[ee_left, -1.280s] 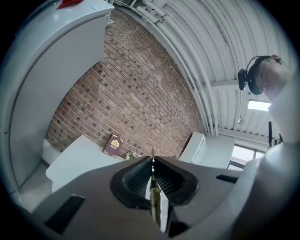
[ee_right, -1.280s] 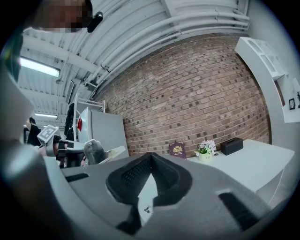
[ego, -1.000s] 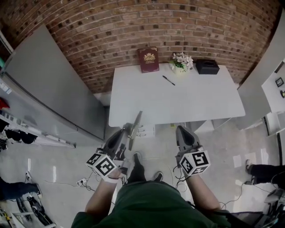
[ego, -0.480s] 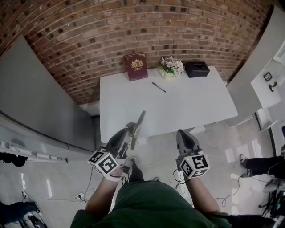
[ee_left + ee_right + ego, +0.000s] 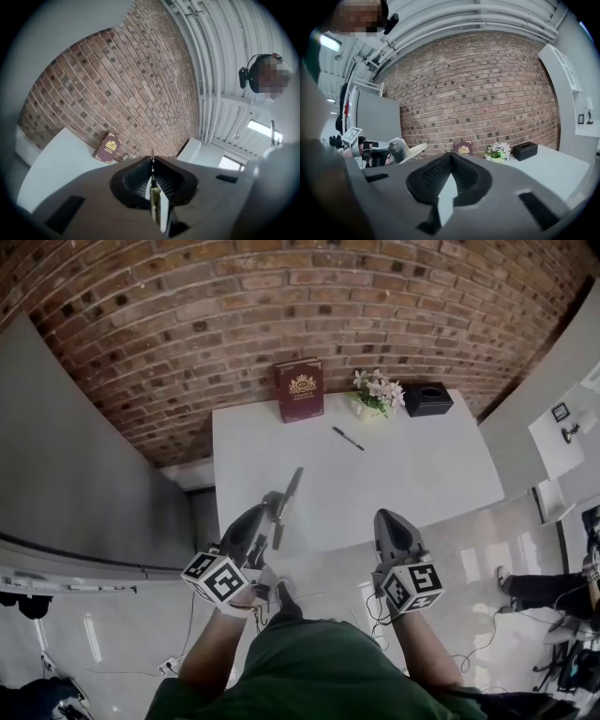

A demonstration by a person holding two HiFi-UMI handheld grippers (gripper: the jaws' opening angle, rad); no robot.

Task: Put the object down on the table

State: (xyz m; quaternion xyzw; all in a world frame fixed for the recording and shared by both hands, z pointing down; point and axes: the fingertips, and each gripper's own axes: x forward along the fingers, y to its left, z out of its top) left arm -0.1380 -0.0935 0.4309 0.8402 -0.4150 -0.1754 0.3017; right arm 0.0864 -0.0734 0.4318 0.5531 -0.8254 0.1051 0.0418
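The left hand-held gripper (image 5: 270, 511) has its jaws pressed tight on a thin flat grey panel (image 5: 287, 490), which its own view shows edge-on as a narrow strip pinched between the dark ribbed pads. The panel stands on its edge and sticks out ahead of that hand-held gripper's tips, slanting up and slightly to the right. In the head view it lies over the near left part of the white rectangular table (image 5: 427, 474), held clear in the grip rather than laid flat on it. The right hand-held gripper (image 5: 387, 516), beside the left one and well apart from it, has its jaws brought together at the tips with nothing between them, and it points toward the near edge of the table. Far ahead of both hand-held grippers, at the back of the table against the red brick wall (image 5: 187, 315), a maroon hardcover book with a gold emblem (image 5: 299, 390) stands upright. To its right are a small bunch of pale flowers (image 5: 378, 390) and then a black box (image 5: 428, 399). A dark pen (image 5: 348, 438) lies on the table in front of the flowers, between them and the right hand-held gripper.
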